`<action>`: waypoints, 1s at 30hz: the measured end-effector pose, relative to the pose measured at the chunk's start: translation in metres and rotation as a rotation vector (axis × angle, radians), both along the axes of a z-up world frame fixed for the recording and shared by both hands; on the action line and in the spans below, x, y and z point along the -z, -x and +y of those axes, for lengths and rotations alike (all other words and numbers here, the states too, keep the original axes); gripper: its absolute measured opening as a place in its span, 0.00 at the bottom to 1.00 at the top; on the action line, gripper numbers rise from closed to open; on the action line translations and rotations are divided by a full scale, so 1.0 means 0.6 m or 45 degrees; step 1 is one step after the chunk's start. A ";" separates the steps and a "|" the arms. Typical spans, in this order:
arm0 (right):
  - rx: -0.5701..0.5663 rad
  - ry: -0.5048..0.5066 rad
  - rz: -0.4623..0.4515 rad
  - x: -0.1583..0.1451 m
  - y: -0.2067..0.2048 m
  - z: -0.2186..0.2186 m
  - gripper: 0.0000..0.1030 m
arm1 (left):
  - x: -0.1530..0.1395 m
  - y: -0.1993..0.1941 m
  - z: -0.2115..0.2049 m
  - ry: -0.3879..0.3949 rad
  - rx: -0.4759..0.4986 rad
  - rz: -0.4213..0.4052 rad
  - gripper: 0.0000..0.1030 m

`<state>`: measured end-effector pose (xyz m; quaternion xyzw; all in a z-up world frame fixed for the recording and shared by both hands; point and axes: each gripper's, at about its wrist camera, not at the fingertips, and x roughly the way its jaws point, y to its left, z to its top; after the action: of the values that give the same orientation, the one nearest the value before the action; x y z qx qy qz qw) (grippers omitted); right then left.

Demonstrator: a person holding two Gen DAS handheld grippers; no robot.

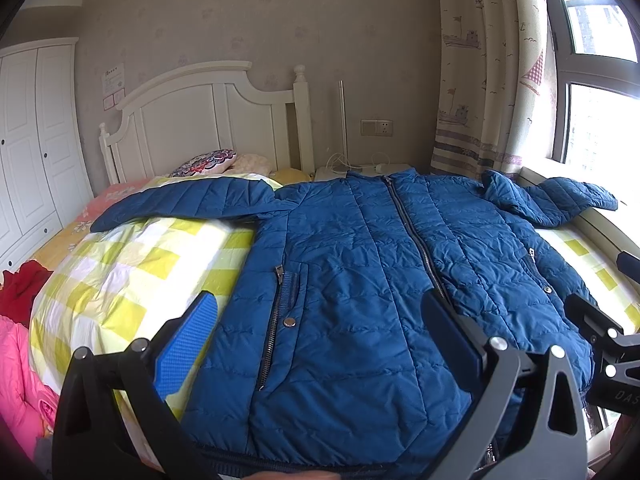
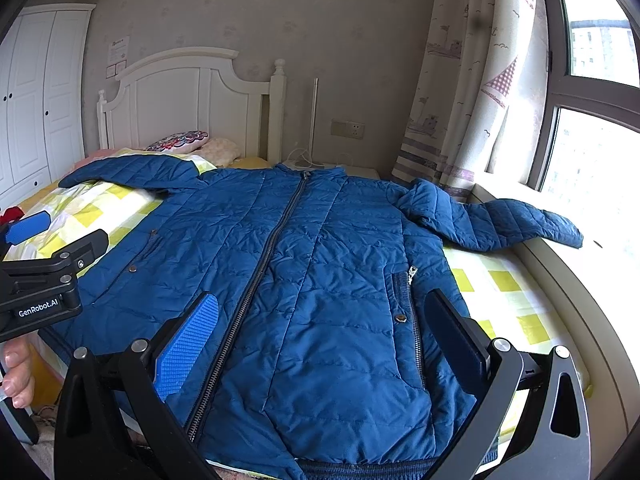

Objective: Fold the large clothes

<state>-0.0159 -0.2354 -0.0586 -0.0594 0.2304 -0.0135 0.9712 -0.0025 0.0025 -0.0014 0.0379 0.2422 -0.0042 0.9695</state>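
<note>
A large blue quilted jacket lies flat and zipped on the bed, front up, sleeves spread to both sides; it also shows in the right wrist view. My left gripper is open and empty, hovering over the jacket's lower left part near the hem. My right gripper is open and empty over the lower right part. The left gripper shows at the left edge of the right wrist view. The right sleeve lies bent on the window ledge.
A yellow-and-white checked quilt covers the bed. A pink garment and a red one lie at the left. The white headboard, pillows, a wardrobe, a curtain and a window surround the bed.
</note>
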 end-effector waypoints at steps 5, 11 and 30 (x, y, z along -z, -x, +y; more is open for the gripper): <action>-0.009 -0.001 0.002 0.001 -0.001 0.000 0.96 | 0.000 0.000 0.003 0.001 -0.002 0.001 0.98; -0.010 0.001 0.003 0.000 0.001 0.000 0.96 | 0.000 0.000 0.002 0.001 0.002 0.001 0.98; -0.022 -0.015 -0.006 -0.002 0.009 -0.007 0.96 | -0.008 0.010 -0.008 -0.024 -0.002 -0.024 0.98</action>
<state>-0.0215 -0.2395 -0.0574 -0.0556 0.2279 -0.0038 0.9721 -0.0082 -0.0020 0.0035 0.0469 0.2330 -0.0009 0.9713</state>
